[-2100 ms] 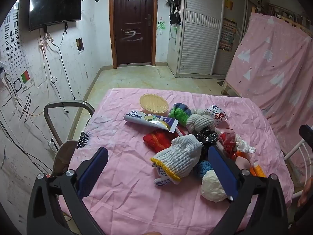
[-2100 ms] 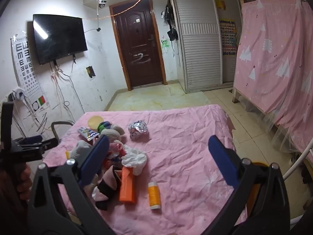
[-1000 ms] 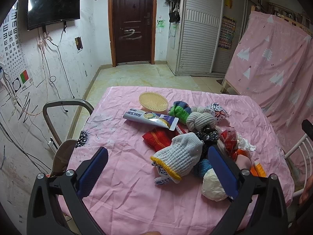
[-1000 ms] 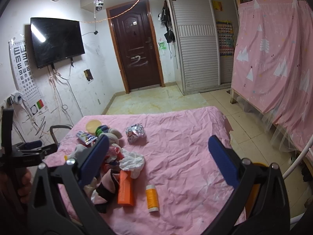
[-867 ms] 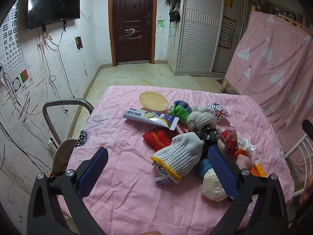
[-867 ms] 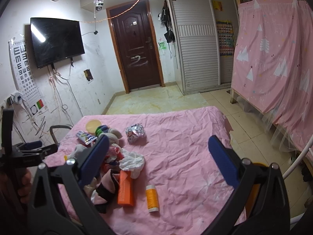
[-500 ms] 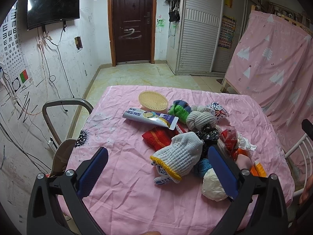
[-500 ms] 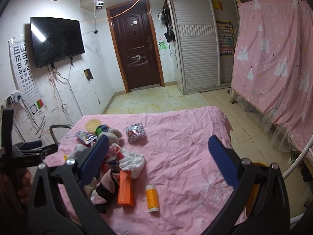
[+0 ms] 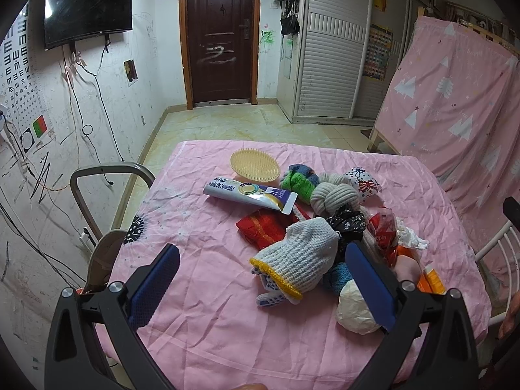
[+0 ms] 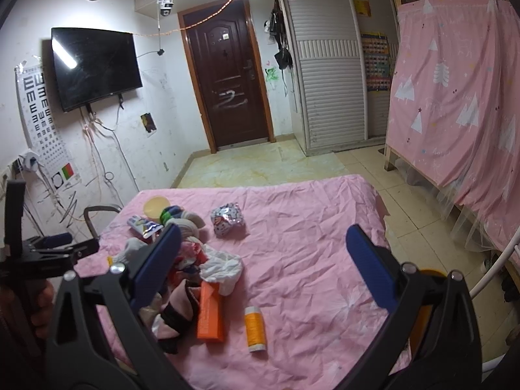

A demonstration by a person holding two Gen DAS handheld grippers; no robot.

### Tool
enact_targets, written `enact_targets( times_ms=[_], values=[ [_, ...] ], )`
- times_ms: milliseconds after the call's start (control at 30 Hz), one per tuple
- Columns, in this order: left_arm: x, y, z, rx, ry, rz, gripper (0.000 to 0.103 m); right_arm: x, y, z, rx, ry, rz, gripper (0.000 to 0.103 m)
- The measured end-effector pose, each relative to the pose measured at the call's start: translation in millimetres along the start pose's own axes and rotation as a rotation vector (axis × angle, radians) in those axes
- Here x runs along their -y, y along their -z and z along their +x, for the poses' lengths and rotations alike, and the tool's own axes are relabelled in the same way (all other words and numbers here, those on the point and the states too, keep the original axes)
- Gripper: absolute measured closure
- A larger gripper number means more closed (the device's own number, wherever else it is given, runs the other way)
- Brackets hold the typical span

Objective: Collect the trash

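1. Left gripper [image 9: 260, 279]: jaws released and spread wide, holding nothing. It hangs over the near edge of the table draped in a wrinkled pink cloth [image 9: 201, 331], apart from every item.
2. Right gripper [image 10: 260, 260]: jaws likewise spread wide and empty, above the near right part of the same cloth, clear of the pile.
3. The trash lies in one heap on the right half of the table as the left wrist view shows it. A crumpled white paper ball [image 9: 354, 312] sits at the near end of the heap, partly behind the left gripper's right finger.
4. A grey knitted work glove with a yellow cuff [image 9: 299, 256] lies just left of the ball, resting on a dotted glove beneath it.
5. A crumpled black plastic bag [image 9: 346, 222] and a red printed wrapper [image 9: 383, 230] lie farther back in the heap, touching crumpled white tissue [image 9: 411, 239].
6. A white and blue squeezed tube [image 9: 250, 193] lies on the far left side of the heap, near a round yellow plastic brush [image 9: 255, 164] beyond it.
7. In the right wrist view, a flat orange box [image 10: 210, 312] lies at the near edge of the heap; a yellow thread spool [image 10: 255, 328] lies just right of it, apart from it.
8. A crumpled patterned foil wrapper [image 10: 227, 219] sits alone, far from the spool.
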State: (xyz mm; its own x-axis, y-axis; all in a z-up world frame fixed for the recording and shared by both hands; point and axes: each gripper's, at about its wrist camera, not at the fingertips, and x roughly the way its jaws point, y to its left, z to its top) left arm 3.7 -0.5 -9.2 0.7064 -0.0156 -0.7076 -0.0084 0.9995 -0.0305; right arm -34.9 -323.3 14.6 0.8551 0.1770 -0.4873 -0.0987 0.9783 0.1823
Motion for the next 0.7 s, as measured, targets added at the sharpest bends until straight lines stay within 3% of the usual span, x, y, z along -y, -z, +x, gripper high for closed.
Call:
enact_targets(
  times_ms=[700],
  values=[
    [-2.0,1.1,7.6,-0.013,-0.004,0.001,0.01,-4.0,7.5,8.5,-0.013,-0.006,-0.005,0.006]
  ],
)
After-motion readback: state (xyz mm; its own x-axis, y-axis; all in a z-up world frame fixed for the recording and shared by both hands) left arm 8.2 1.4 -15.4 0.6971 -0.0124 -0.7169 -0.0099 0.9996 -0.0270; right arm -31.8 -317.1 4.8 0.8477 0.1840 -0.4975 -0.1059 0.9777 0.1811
